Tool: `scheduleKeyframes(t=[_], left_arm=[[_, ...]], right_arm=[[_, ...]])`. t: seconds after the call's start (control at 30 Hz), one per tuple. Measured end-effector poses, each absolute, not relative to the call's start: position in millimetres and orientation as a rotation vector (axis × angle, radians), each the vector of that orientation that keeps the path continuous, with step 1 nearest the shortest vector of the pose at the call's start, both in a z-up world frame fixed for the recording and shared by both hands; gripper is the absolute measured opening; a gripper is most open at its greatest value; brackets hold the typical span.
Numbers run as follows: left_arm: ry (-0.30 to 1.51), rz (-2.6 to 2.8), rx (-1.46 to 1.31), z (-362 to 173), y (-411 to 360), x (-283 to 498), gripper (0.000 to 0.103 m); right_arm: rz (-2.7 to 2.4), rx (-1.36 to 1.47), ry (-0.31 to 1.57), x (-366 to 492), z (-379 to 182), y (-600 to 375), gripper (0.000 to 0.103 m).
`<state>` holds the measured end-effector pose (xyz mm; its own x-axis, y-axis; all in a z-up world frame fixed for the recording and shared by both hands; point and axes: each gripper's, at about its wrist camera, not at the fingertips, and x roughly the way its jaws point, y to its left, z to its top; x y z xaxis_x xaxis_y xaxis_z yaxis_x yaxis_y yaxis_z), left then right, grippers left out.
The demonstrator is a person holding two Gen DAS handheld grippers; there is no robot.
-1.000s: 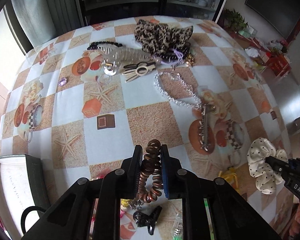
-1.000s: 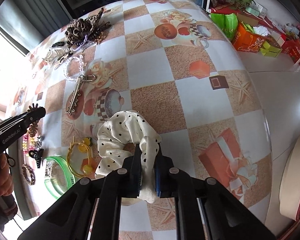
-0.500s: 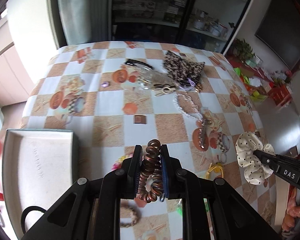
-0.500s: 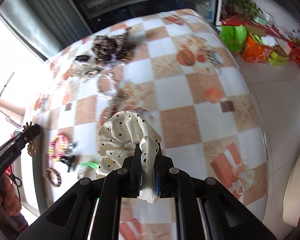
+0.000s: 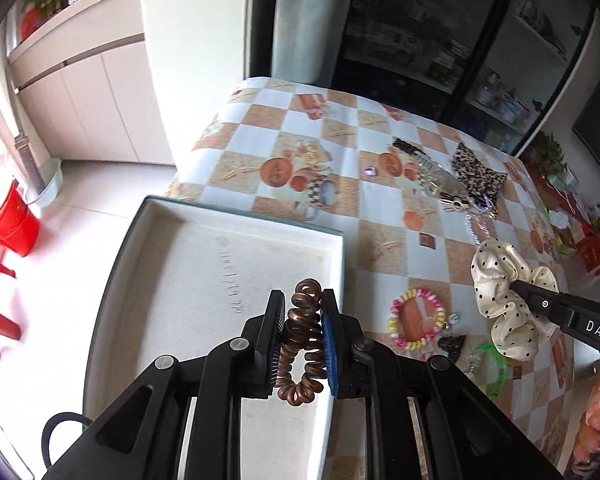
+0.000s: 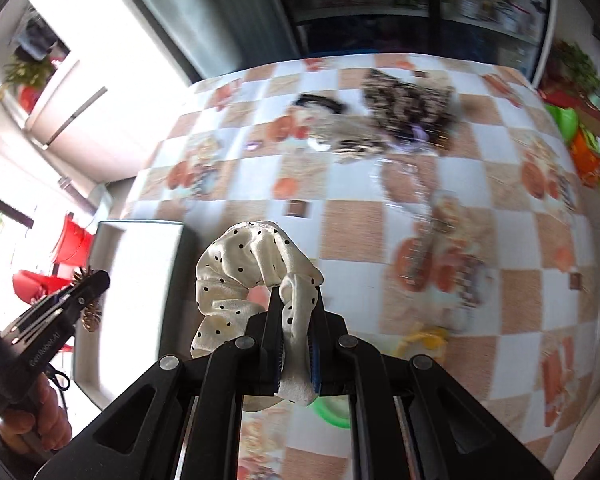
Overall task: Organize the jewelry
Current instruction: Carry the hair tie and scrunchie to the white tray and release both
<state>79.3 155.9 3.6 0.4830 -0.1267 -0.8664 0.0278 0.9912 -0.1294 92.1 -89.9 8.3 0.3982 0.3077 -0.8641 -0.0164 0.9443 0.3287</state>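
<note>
Left gripper [image 5: 300, 334]: copper spiral hair tie [image 5: 302, 344] is pinched between the fingers, long axis along them, held directly above the white tray [image 5: 172, 240], near its right wall. Right gripper [image 6: 294, 342]: polka-dot scrunchie [image 6: 244, 276] is pinched over the worktop [image 6: 500, 216]; tray lies leftward. Left is judged nearer.

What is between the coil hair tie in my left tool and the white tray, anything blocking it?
Nothing visible blocks it. The left tool grips the copper coil hair tie already above the white tray, just inside its right wall, and the tray floor below looks bare.
</note>
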Motion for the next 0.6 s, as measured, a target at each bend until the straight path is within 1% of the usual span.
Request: scheduleKeyframes(t=[0.3,0.6], left_arm=[[1.091,0.032,-0.149,-22.9,224.6,73.6,0.021],[1.125,0.063,-0.127,-58.1,238.5,92.3,0.021]], right_arm=[[0.38,0.216,1.197,120.8,1.1,16.1,0.011],[0.44,0.16,1.268,149.6,-42.8,78.3,0.011]])
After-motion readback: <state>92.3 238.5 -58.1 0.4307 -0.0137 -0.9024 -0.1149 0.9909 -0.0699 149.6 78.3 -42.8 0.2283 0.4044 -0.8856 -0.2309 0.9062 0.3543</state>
